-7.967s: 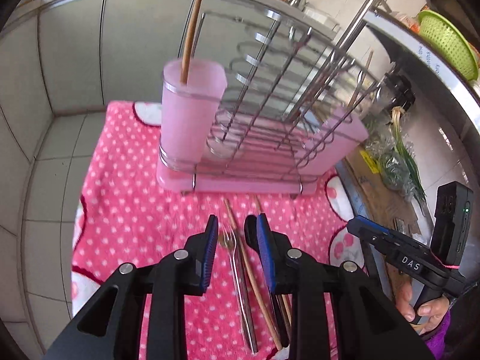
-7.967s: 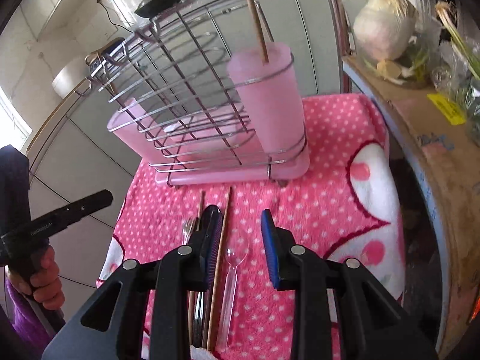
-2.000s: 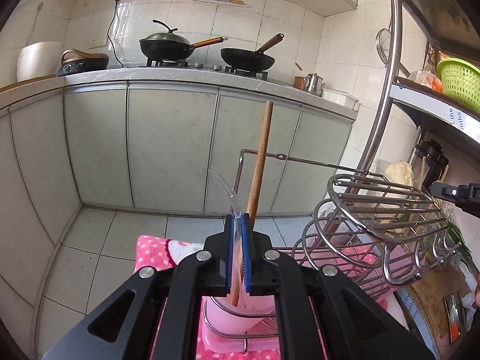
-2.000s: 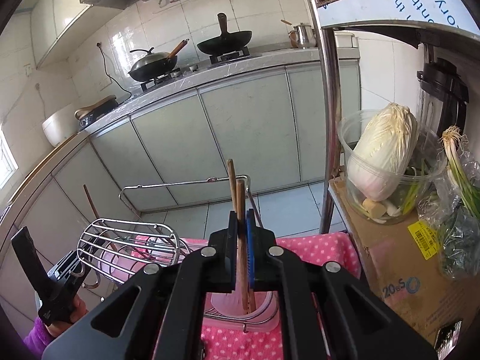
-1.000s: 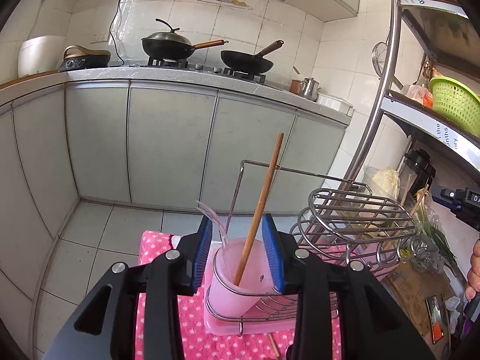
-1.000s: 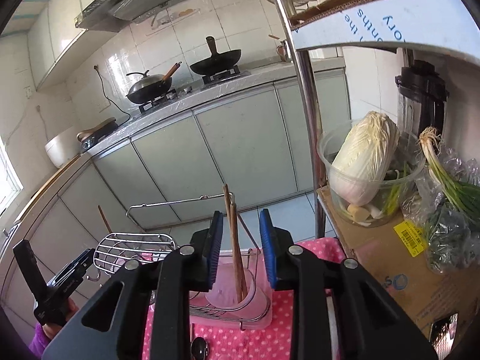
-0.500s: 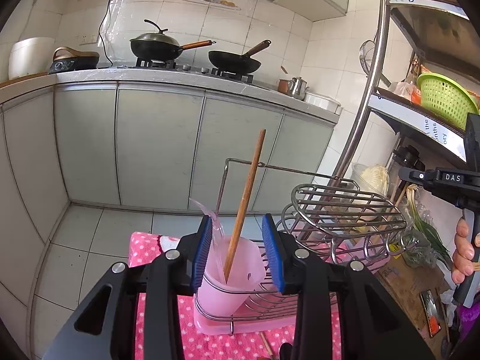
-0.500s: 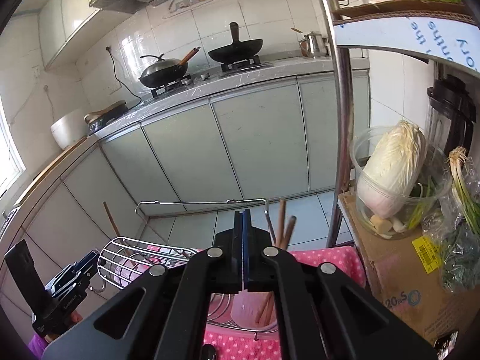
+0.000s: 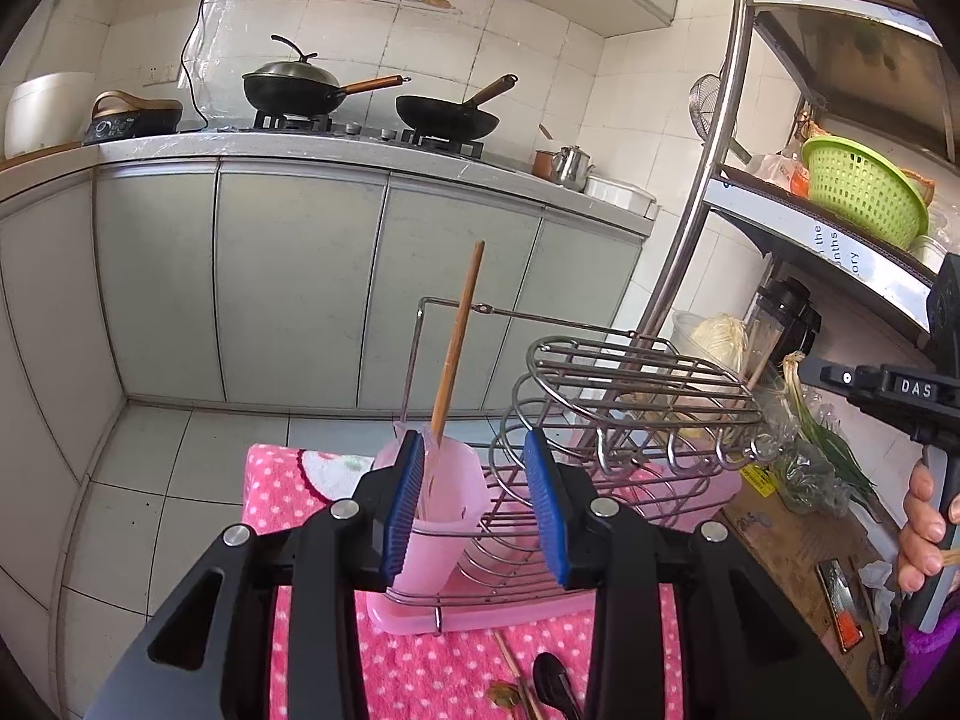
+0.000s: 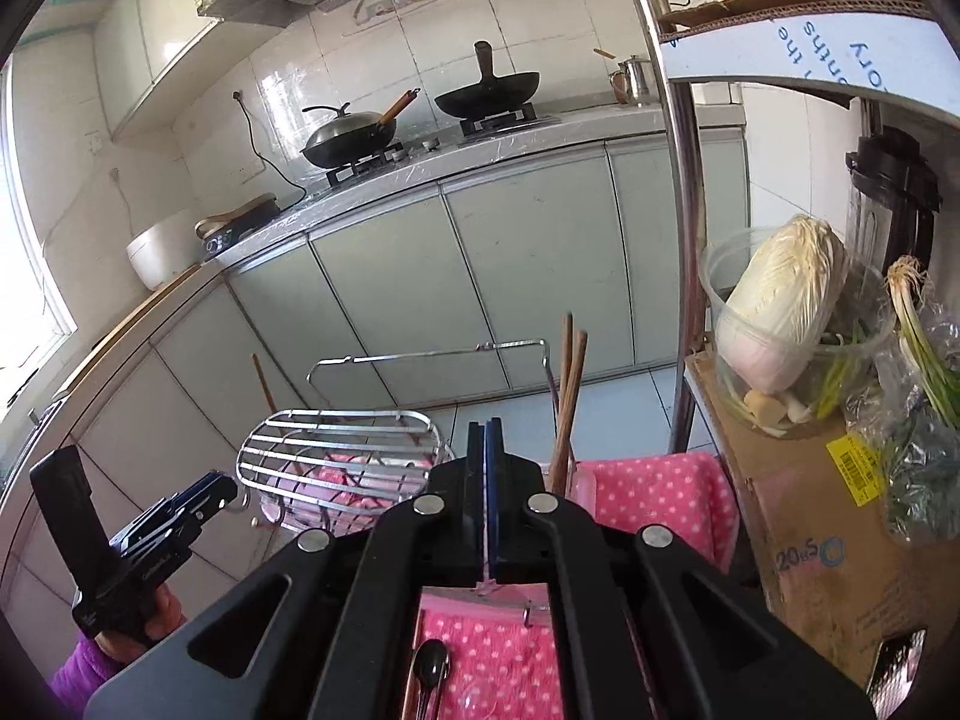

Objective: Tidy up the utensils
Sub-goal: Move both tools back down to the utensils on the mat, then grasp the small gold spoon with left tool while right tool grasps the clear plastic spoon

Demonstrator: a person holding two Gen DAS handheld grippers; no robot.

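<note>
My left gripper [image 9: 477, 498] is open with nothing between its blue pads. Just beyond it stands a pink cup [image 9: 444, 492] at the near end of the wire dish rack [image 9: 630, 390], holding one wooden chopstick [image 9: 459, 336]. My right gripper [image 10: 485, 438] is shut and holds nothing. Two wooden chopsticks [image 10: 567, 396] stand in another pink cup [image 10: 583, 483] just to its right. A black spoon [image 10: 432, 669] and other utensils lie on the pink dotted cloth [image 10: 654, 492] in front of the rack. Each gripper shows in the other's view: the right gripper [image 9: 810, 371] and the left gripper [image 10: 219, 491].
A metal shelf pole [image 10: 681, 228] rises right of the rack. Beside it a cardboard box [image 10: 810, 546] carries a bowl of cabbage [image 10: 780, 300] and spring onions. Grey cabinets [image 9: 300, 282] and a tiled floor lie behind. A green basket [image 9: 858, 192] sits on the shelf.
The right gripper's jaws, open around the two chopsticks a second ago, have shut empty and shifted left of them. The left gripper stays open and has barely moved.
</note>
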